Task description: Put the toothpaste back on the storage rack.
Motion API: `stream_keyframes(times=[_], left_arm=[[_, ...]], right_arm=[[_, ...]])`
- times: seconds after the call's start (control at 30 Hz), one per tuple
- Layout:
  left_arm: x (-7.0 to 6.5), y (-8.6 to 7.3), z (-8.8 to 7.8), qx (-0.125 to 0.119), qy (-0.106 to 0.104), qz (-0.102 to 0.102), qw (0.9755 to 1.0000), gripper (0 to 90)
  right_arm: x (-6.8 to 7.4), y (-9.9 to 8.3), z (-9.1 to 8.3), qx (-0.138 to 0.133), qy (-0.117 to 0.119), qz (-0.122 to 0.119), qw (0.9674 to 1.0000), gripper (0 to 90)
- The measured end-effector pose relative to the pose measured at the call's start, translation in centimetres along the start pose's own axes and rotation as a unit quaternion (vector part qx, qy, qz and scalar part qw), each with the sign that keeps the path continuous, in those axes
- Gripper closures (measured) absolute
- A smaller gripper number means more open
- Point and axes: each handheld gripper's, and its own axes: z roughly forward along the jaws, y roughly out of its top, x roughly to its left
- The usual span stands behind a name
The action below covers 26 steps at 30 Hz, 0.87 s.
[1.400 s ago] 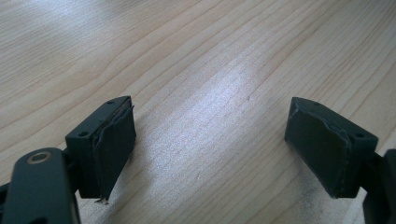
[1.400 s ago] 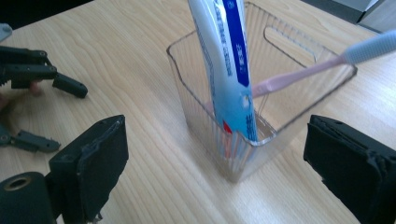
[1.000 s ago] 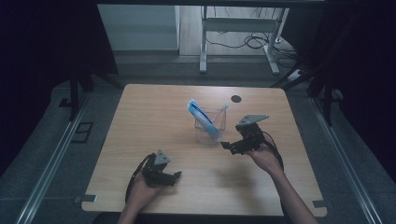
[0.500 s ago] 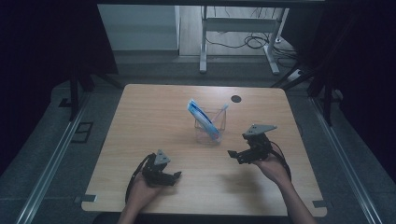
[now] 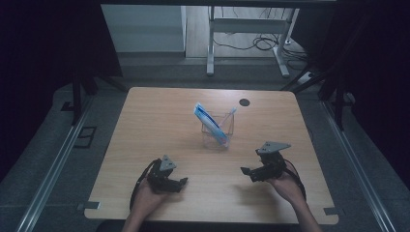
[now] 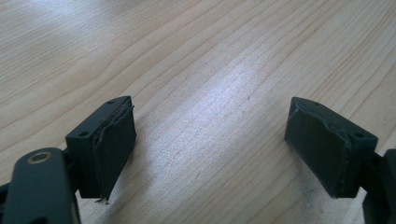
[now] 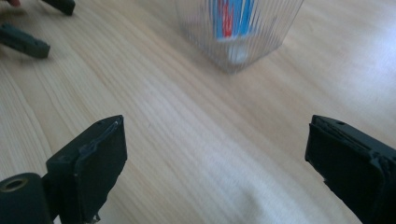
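Observation:
A clear ribbed cup (image 5: 218,131) stands near the middle of the wooden table (image 5: 159,116). A blue toothpaste tube (image 5: 209,122) leans in it, and a thin toothbrush (image 5: 231,112) pokes out to the right. My right gripper (image 5: 245,171) is held open near the front right, pointing left, well short of the cup. In the right gripper view the cup (image 7: 238,32) stands ahead of the open jaws (image 7: 215,154), with the tube (image 7: 231,16) showing through its wall. My left gripper (image 5: 181,182) rests open at the front left, with bare wood between its pads (image 6: 114,144).
A small black round mark (image 5: 244,102) sits near the table's far edge. Beyond the table stand a metal desk frame (image 5: 210,43) and cables (image 5: 261,42) on the floor. The left gripper's jaws (image 7: 25,42) show at the top left of the right gripper view.
My right gripper has drawn back from the cup toward the table's front right. The left gripper and the cup have stayed put.

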Motion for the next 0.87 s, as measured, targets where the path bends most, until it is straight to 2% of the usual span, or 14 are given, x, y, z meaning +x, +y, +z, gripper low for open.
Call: stream_keyframes(times=[0.33, 0.67, 0.87], left_arm=[[0.0, 0.0, 0.0, -0.001, 0.0, -0.002, 1.0, 16.5], [0.0, 0.0, 0.0, -0.001, 0.0, -0.001, 1.0, 16.5], [0.0, 0.0, 0.0, -0.001, 0.0, -0.001, 1.0, 16.5]], right_arm=[[0.3, -3.4, 1.3, 0.013, -0.005, 0.015, 0.9998, 5.9], [0.7, -5.1, 2.4, 0.026, -0.01, 0.012, 0.9995, 4.5], [0.9, -5.2, 2.3, 0.027, -0.019, 0.009, 0.9994, 4.7]])
